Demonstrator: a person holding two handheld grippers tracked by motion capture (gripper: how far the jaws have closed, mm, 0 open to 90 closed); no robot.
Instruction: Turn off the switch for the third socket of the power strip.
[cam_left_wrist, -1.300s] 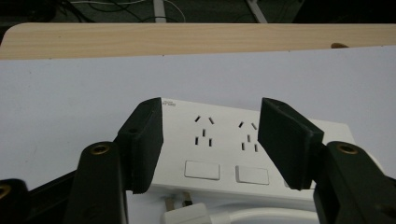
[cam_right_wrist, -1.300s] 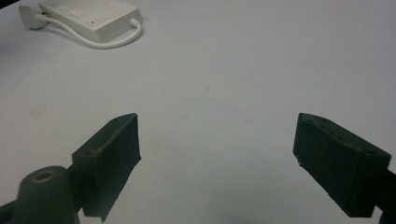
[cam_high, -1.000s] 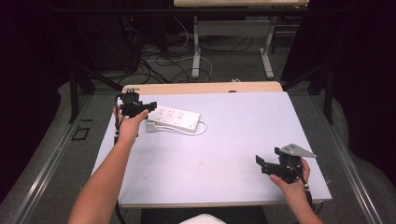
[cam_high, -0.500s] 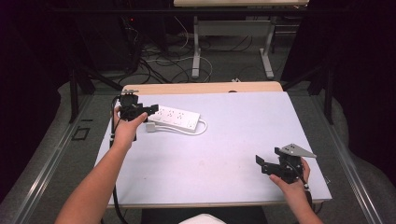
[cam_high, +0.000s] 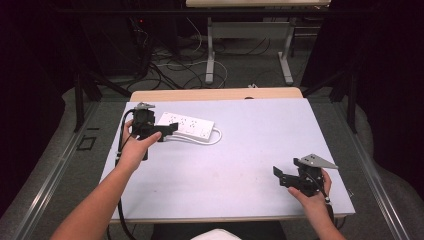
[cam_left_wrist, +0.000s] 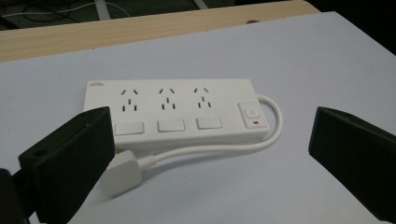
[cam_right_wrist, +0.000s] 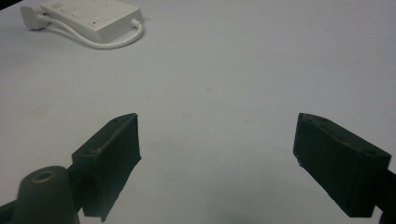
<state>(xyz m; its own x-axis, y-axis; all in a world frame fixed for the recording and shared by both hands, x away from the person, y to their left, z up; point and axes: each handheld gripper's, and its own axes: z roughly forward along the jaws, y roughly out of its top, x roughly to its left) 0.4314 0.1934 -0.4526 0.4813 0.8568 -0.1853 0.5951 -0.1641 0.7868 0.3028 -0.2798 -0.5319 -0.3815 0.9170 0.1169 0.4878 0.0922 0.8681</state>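
White power strip (cam_high: 186, 125): it is lying flat on the pale table (cam_high: 240, 170), near the far left corner, with three sockets and a switch facing up.
Cord (cam_left_wrist: 219, 144): it is curling along the near side of the strip and ending in a white plug (cam_left_wrist: 120, 171) just beside the strip's left end.
My left gripper (cam_high: 167, 131): I am holding it just to the left of the strip; its jaws have just been opening and are standing wide, released, with nothing pressed between them.
My right gripper (cam_high: 280, 176): I am keeping it well apart from the strip, at the near right of the table; the jaws are standing apart over bare table, grasping nothing.
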